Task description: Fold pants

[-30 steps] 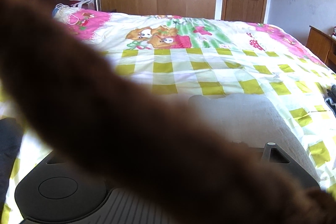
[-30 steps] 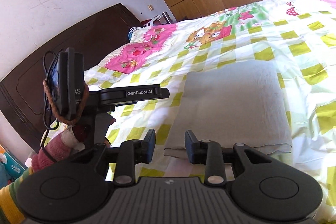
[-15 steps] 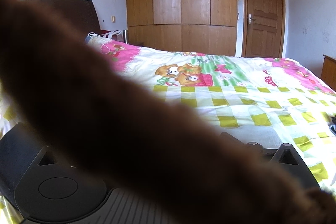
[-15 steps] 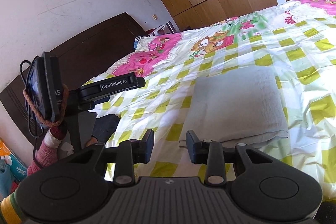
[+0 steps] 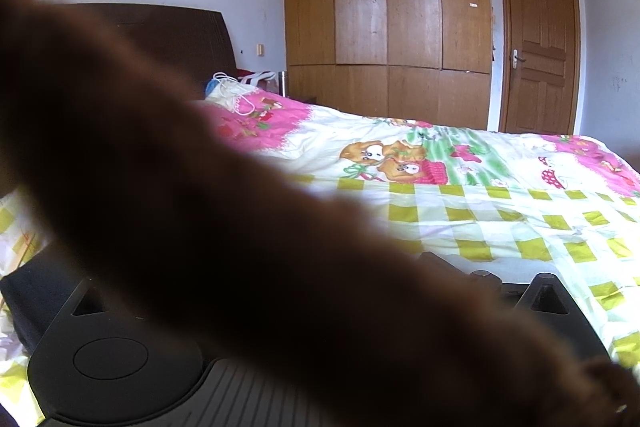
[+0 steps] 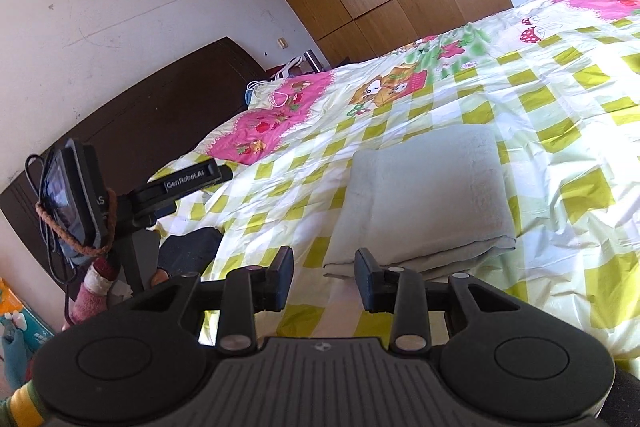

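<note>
Grey pants (image 6: 424, 195) lie folded flat on the bedspread (image 6: 560, 99). Right gripper (image 6: 324, 279) spread, empty, just short of their near edge. Left gripper: lens blocked, state unknown. Withdraw without snagging the fold.

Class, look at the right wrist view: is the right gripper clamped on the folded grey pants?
No. The right gripper is open, jaws apart with nothing between them, just short of the grey pants lying folded on the bed.

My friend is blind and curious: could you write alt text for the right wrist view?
A folded grey pair of pants lies on a bed with a yellow-checked cartoon cover, just beyond the open right gripper, which holds nothing. At left, the other handheld gripper carries a phone; behind stand a dark headboard and wooden wardrobe.
</note>
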A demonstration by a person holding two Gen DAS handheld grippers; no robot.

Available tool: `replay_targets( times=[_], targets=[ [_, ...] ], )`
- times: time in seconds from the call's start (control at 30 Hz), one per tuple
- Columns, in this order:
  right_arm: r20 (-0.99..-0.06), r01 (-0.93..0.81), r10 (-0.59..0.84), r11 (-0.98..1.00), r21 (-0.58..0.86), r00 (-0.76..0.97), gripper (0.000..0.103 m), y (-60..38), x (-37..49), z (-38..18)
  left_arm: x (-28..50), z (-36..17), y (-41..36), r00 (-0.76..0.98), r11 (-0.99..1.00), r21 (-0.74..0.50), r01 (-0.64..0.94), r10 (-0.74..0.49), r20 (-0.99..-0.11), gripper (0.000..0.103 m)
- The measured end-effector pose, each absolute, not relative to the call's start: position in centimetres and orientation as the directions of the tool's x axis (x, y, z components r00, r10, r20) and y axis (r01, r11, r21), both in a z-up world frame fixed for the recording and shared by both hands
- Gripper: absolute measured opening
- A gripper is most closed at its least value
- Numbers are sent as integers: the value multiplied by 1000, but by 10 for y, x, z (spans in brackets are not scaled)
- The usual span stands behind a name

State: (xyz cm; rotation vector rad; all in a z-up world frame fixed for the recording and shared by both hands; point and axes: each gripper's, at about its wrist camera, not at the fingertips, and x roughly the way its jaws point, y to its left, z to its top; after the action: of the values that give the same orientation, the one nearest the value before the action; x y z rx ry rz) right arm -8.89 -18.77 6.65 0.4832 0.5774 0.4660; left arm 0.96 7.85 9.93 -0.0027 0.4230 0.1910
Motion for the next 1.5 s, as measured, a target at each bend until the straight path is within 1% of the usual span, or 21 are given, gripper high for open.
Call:
replay_targets(
  times=[0.1, 0.17, 0.23, 0.3, 0.53, 0.63, 0.67, 0.73, 0.8, 0.93, 1.0, 1.1, 1.5],
  targets=[
    [-386, -260, 532, 780, 569, 754, 48, -196, -89, 67, 6, 96, 81, 885, 981, 52, -187, 191, -424, 103],
    [-397, -250, 522, 788, 563, 755, 49, -195, -89, 65, 4, 92, 82, 883, 986, 38, -165, 165, -440, 103],
    [-422, -238, 503, 809, 538, 754, 49, -191, -89, 62, 0, 85, 82, 876, 988, 28, -153, 148, -459, 103],
    [-457, -220, 463, 844, 490, 759, 49, -185, -88, 59, -3, 78, 80, 864, 987, 45, -156, 158, -478, 103],
    [-558, -117, 335, 913, 390, 759, 49, -176, -76, 42, -27, 39, 61, 799, 994, 62, -95, 113, -590, 103],
    [-587, -82, 288, 933, 352, 757, 49, -175, -72, 38, -34, 40, 46, 812, 990, 130, -63, 127, -569, 103],
    [-596, -68, 273, 937, 342, 755, 49, -175, -70, 37, -33, 43, 44, 809, 992, 117, -55, 113, -577, 103],
    [-610, -43, 245, 944, 327, 753, 49, -175, -67, 35, -32, 44, 44, 796, 998, 44, -34, 54, -602, 103],
    [-620, -27, 216, 954, 299, 754, 49, -174, -64, 34, -31, 39, 42, 783, 999, 21, -24, 32, -622, 103],
    [-635, -14, 190, 962, 272, 748, 49, -170, -60, 33, -33, 30, 33, 780, 998, 69, -3, 46, -624, 103],
    [-657, 6, 173, 965, 261, 733, 49, -168, -55, 29, -33, 30, 28, 785, 996, 89, 7, 49, -617, 103],
    [-684, 22, 156, 969, 244, 713, 49, -166, -52, 25, -30, 26, 24, 775, 994, 107, 23, 49, -630, 103],
    [-711, 33, 109, 982, 183, 695, 49, -156, -54, 24, -22, 17, 13, 759, 992, 108, 62, 24, -650, 103]
  ],
)
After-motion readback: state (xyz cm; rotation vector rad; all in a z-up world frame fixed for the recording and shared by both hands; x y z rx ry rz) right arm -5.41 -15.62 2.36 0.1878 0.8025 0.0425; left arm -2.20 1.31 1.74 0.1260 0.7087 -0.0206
